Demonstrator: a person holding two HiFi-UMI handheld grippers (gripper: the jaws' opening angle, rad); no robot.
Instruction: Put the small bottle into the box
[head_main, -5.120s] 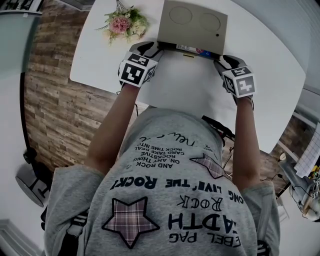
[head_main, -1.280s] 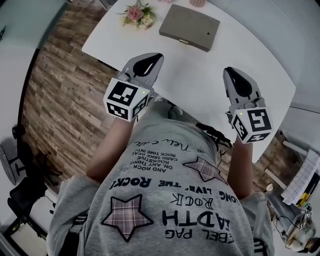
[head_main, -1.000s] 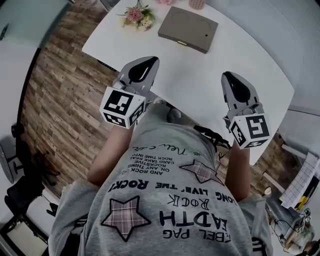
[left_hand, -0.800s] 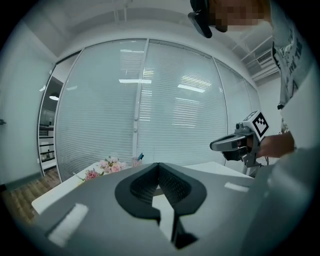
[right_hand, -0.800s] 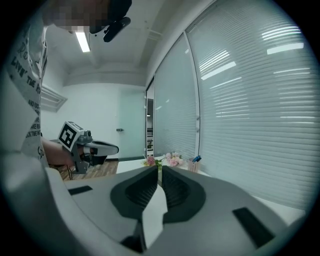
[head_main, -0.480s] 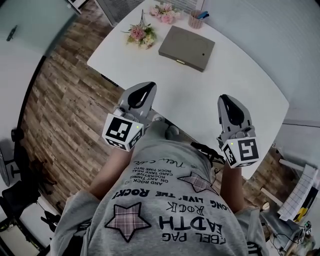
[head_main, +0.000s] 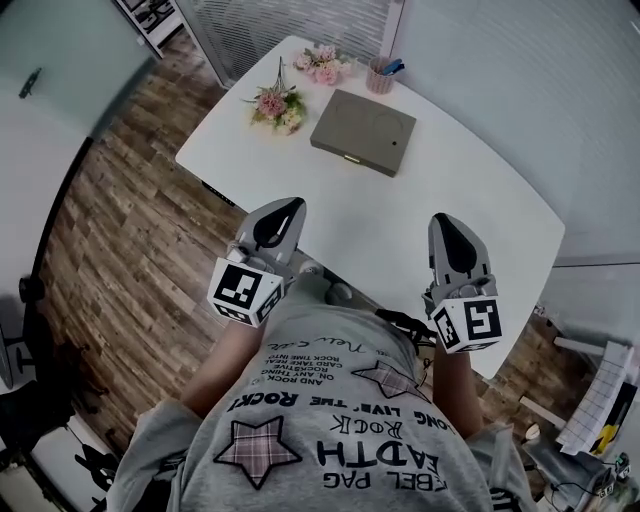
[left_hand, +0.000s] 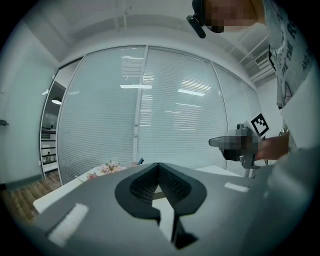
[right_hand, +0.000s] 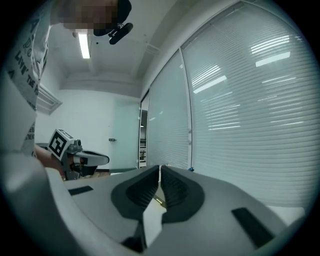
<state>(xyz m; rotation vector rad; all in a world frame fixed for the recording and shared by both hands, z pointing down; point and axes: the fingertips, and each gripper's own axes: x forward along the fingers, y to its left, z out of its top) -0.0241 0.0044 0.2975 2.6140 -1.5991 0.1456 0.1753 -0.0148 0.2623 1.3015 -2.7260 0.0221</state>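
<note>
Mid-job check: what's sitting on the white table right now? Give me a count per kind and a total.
Grey box: 1
Flower bunches: 2
Pen cup: 1
Total: 4

Box (head_main: 362, 132): one
Flower bunches (head_main: 272, 104) (head_main: 322, 64): two
Pen cup (head_main: 379, 76): one
Hand-held grippers (head_main: 291, 204) (head_main: 441, 218): two
Marker cubes (head_main: 243, 291) (head_main: 466, 323): two
Surface (head_main: 480, 195): one
Person (head_main: 330, 430): one
</note>
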